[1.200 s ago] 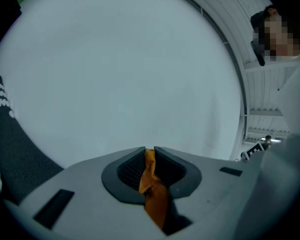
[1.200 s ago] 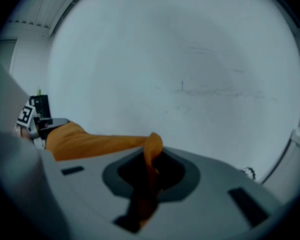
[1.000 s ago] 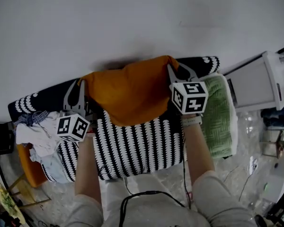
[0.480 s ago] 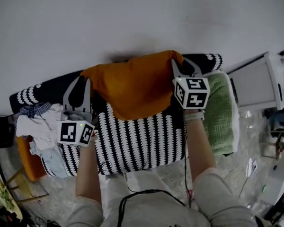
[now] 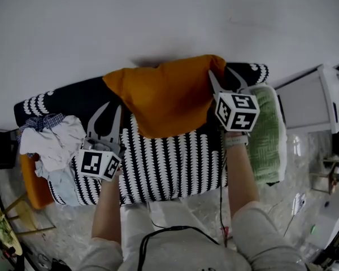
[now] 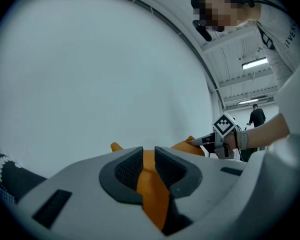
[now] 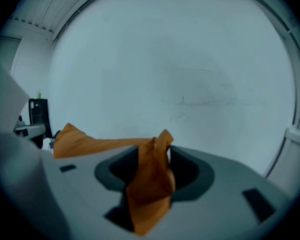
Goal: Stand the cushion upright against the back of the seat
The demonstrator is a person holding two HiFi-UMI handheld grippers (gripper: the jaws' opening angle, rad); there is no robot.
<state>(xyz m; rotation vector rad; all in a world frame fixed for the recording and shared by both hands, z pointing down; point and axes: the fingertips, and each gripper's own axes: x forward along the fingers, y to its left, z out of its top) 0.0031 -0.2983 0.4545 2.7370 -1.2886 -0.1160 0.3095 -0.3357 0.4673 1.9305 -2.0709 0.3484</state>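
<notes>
While the right gripper (image 7: 155,159) has just been opening its jaws, now slack around the upper right corner of the orange cushion (image 5: 166,95), the left gripper (image 5: 111,108) sits nearer the person than a second ago, clamped on a fold of the fabric. The cushion leans against the black-and-white seat back (image 5: 62,97), its surface smooth.

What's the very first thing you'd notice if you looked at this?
The bright orange cushion, propped up at the back in the middle of the picture. Next comes the bold black-and-white patterned seat under it, and then the green woven pad at the seat's right end.
</notes>
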